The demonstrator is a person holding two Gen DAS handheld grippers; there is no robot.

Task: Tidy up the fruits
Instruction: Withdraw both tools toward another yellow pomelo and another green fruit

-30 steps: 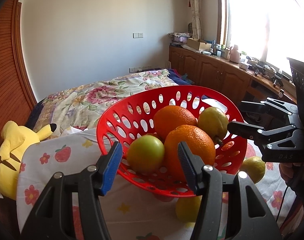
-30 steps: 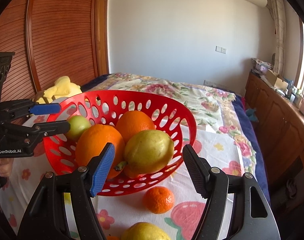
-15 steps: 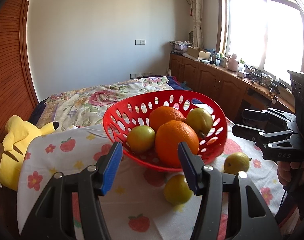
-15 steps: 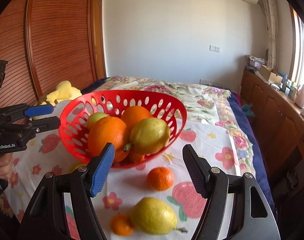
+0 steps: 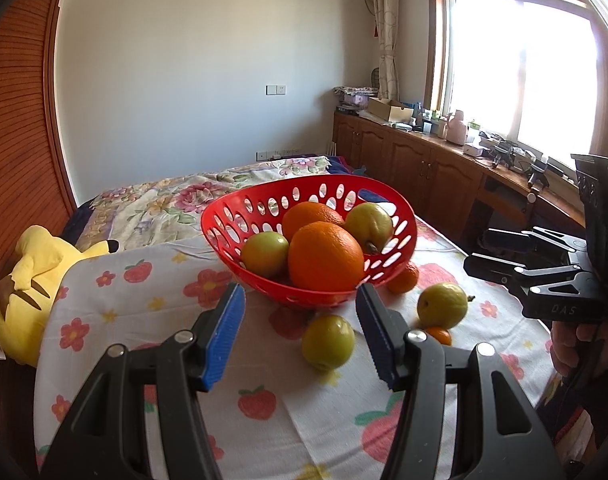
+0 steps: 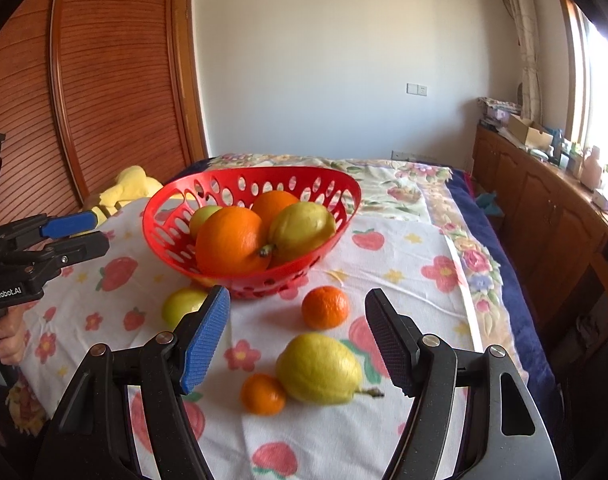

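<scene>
1. Left hand-held gripper [image 5: 299, 326], jaws spread and empty: drop squarely over the green fruit [image 5: 328, 342] on the cloth beside the red basket [image 5: 231, 212].
2. Right hand-held gripper [image 6: 297, 338], likewise spread and empty: straddle the yellow lemon [image 6: 319, 368], avoiding the small mandarin [image 6: 262, 394] touching it.

Small orange [image 5: 438, 335]: my left tongs' finger [image 5: 378, 338] is half covering it; items on the far counter [image 5: 500, 152] are blurring.

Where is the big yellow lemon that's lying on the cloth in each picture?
Left wrist view: the lemon lies right of centre, right of the left gripper's fingers.
Right wrist view: the lemon lies low in the middle, between the right gripper's fingers.
Shared landmark: the red basket behind it.
</scene>
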